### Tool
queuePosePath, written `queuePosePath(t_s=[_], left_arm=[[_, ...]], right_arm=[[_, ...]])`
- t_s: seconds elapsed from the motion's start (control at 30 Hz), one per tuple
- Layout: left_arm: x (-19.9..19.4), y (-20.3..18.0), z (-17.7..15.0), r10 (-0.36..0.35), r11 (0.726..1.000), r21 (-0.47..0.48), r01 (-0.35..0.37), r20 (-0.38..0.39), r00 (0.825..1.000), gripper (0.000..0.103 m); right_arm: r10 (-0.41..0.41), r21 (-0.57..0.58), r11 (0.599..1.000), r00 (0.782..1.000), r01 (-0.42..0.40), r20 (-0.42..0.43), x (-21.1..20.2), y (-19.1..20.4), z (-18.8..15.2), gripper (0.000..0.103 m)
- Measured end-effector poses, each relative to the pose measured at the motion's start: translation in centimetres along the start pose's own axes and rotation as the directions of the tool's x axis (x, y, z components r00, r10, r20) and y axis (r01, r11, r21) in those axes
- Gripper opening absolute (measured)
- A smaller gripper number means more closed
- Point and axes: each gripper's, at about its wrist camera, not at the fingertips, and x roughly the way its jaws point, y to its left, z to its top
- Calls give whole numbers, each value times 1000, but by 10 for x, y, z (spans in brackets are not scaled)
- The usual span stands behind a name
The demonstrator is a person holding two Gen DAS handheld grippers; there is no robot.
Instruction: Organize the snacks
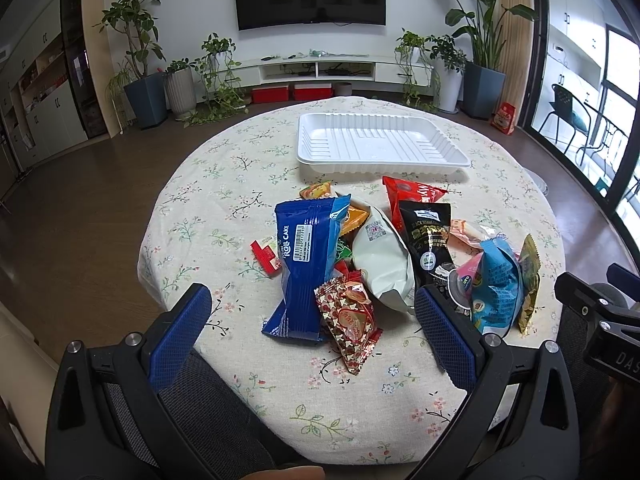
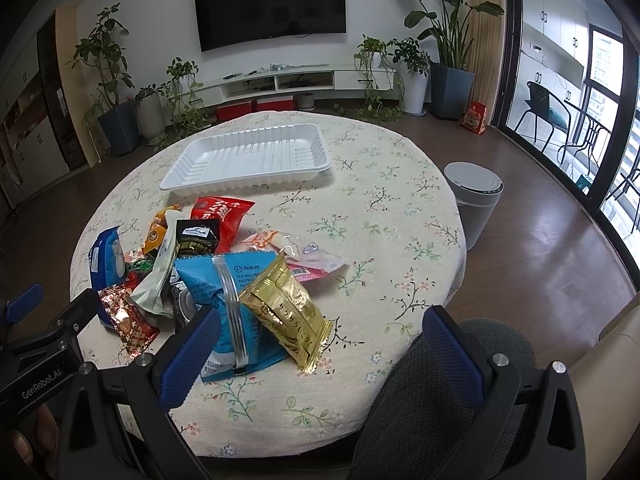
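A pile of snack packets lies on the round floral table [image 1: 224, 208]. It includes a blue roll cake pack [image 1: 308, 264], a red-gold patterned packet [image 1: 350, 326], a white bag [image 1: 382, 264], a black packet [image 1: 428, 240], a red packet [image 1: 412, 194], a light-blue bag [image 2: 236, 312] and a gold packet [image 2: 288, 316]. An empty white tray [image 1: 376, 144] sits beyond the pile; it also shows in the right wrist view [image 2: 248, 160]. My left gripper [image 1: 314, 312] is open, hovering above the near side of the pile. My right gripper [image 2: 320, 336] is open, over the gold and light-blue packets.
A grey bin [image 2: 476, 200] stands on the floor right of the table. A dark chair back [image 2: 440, 400] sits at the table's near edge. Potted plants, a TV stand and a glass door ring the room.
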Motion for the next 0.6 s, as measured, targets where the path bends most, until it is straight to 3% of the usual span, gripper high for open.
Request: queuePosePath(t_s=[0.6], left_arm=[[8,2,-7,12,1000,20,-12,-1,1000,103]], right_arm=[[1,-1,1000,1000,-1,-4,1,1,-2,103]])
